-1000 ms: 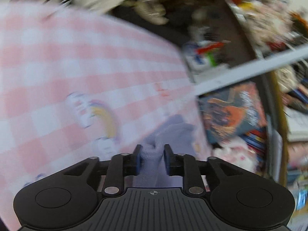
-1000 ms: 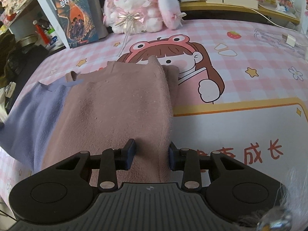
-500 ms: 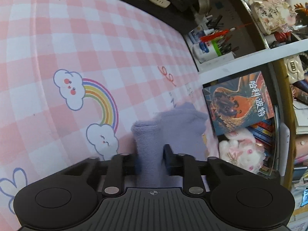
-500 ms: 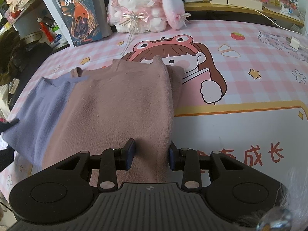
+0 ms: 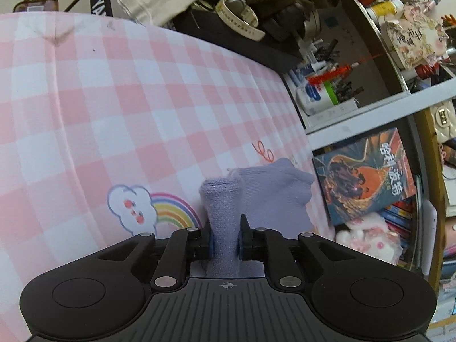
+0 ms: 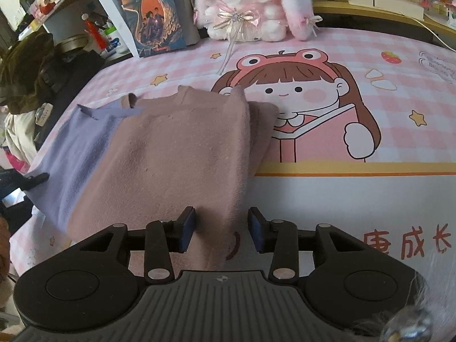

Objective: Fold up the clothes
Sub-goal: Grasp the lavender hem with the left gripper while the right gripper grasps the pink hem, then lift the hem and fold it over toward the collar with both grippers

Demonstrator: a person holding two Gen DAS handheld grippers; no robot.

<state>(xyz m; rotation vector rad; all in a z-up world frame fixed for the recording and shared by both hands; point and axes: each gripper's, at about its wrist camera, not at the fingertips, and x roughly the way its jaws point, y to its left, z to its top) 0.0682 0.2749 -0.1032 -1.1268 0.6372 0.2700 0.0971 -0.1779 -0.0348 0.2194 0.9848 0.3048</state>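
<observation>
- Left gripper [image 5: 225,238] jaws sit nearly closed, pinching the lilac sleeve [image 5: 222,216].
- Right gripper [image 6: 222,229] jaws are opening, unclenched around the pink sweater [image 6: 176,154] edge.
- Sweater lies along the desk's [image 6: 356,196] left edge.
- Book [image 6: 152,14] at the back reads "哈利·波特".

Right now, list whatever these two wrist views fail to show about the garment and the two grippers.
- Garment near hem: right wrist view, hidden under the right gripper, whose jaws are opening around the cloth.
- Pink half of the garment: left wrist view, hidden behind the bunched purple cloth the left gripper is shut on.
- Left gripper: right wrist view, cut off by the left edge.
- Garment's underside: both views, against the bedsheet.
</observation>
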